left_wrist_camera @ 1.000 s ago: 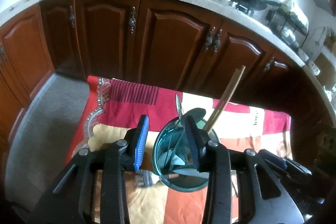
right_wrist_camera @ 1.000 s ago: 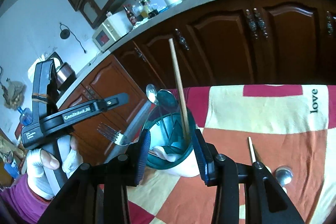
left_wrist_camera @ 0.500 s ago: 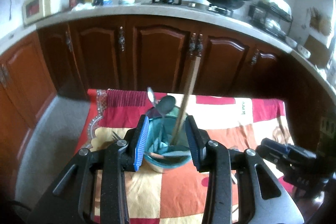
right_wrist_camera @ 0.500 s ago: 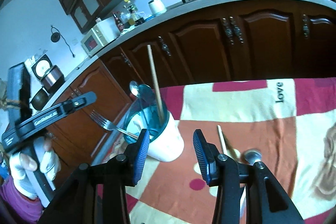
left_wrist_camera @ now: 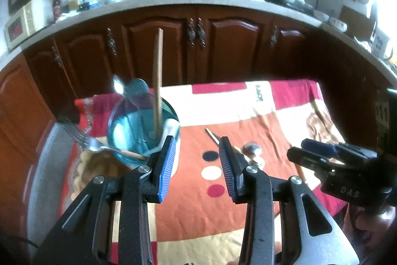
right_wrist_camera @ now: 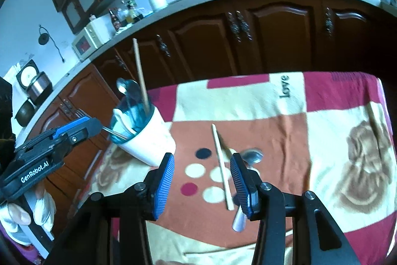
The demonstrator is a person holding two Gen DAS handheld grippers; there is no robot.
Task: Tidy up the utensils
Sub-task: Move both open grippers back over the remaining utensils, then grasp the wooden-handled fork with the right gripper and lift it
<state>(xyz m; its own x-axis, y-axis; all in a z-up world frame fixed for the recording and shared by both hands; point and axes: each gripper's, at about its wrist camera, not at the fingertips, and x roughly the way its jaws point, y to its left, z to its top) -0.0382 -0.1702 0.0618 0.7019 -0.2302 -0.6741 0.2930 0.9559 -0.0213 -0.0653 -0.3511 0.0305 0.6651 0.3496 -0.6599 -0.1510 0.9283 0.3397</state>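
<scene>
- Hovering my right gripper (right_wrist_camera: 201,179) spread and empty over the loose chopstick (right_wrist_camera: 221,167), which lies right of the utensil cup (right_wrist_camera: 146,138), a spoon (right_wrist_camera: 251,157) touching it.
- My left gripper (left_wrist_camera: 197,163) is spread too, empty, just right of the cup.
- I fear pinching chopstick and spoon together, or knocking the tilted cup over.

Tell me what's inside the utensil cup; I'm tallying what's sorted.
Inside the cup: an upright chopstick, a steel spoon, a teal spoon, and a fork leaning out. Their lower ends are hidden.
</scene>
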